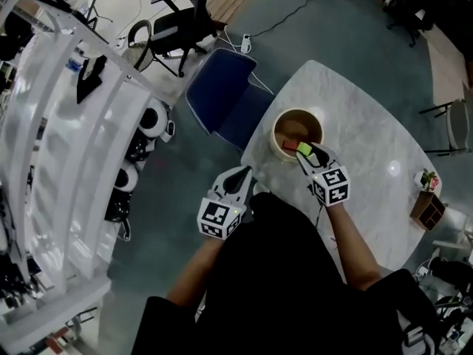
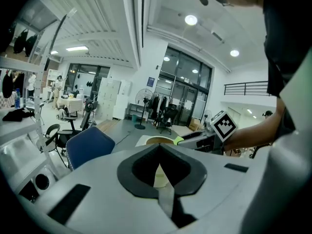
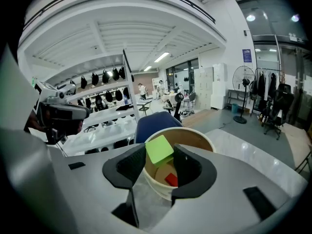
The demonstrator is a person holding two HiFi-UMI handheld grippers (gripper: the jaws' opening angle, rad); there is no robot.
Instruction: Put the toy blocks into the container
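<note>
- Left gripper: jaws are being held pressed together with nothing between them. It is being held off the table, near-left of the container and well apart from it.
- Right gripper: 1 green block is being pinched between its pads just above the container's mouth, on the near side.
- Step judged: release of the green block into the container. 1 red block is already lying on the container's floor.
- Doing it well, as a judgement: the block is being held close to the near rim, so it should be centred over the mouth before the pads are parted. The block is tilted and could catch the rim on the way down. The left gripper is best left clear of the container.

Views compared:
- Left gripper view: the container is being seen from the side, past the shut jaws, with a blue chair left of it. The container's inside is not being shown.
- Head view: both grippers are being shown at once. The block's height above the rim cannot be judged here.
- Right gripper view: only here is the container's floor being shown clearly, along with the block's tilt.
</note>
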